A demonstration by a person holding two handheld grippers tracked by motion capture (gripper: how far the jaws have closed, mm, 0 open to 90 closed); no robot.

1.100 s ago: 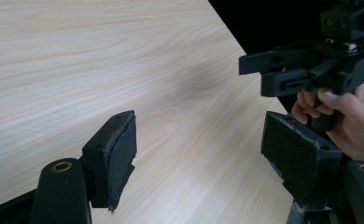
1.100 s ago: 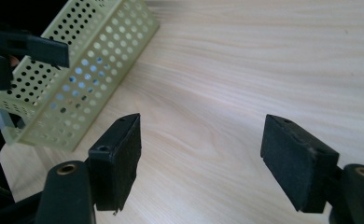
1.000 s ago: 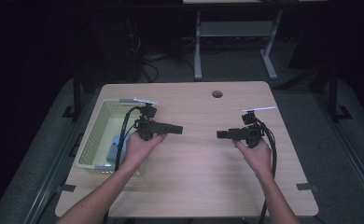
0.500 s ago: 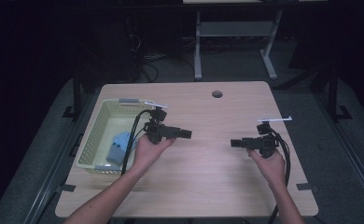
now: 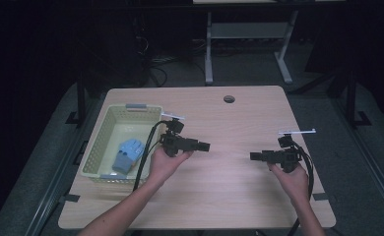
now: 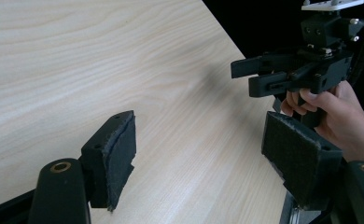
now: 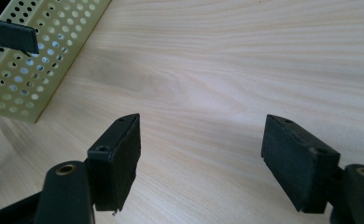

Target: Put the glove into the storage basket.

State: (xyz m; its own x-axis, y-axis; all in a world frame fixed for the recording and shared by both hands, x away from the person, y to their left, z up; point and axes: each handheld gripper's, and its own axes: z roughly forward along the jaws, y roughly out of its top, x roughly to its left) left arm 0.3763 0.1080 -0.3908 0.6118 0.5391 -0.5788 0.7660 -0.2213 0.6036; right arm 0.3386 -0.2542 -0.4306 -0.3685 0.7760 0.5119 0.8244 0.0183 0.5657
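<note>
Both jaws stand wide apart with nothing between them — the left hand-held gripper (image 5: 206, 146) is held above the middle of the wooden worktop (image 5: 229, 196), the right hand-held gripper (image 5: 253, 156) above its right part, the two pointing toward each other. At the worktop's left edge sits a pale yellow perforated basket (image 5: 97, 142) — inside lies a blue object (image 5: 127, 153).

Pale wooden table (image 5: 239, 196), perforated yellow-green basket (image 5: 101, 132) at its left, blue cloth (image 5: 127, 153) inside
</note>
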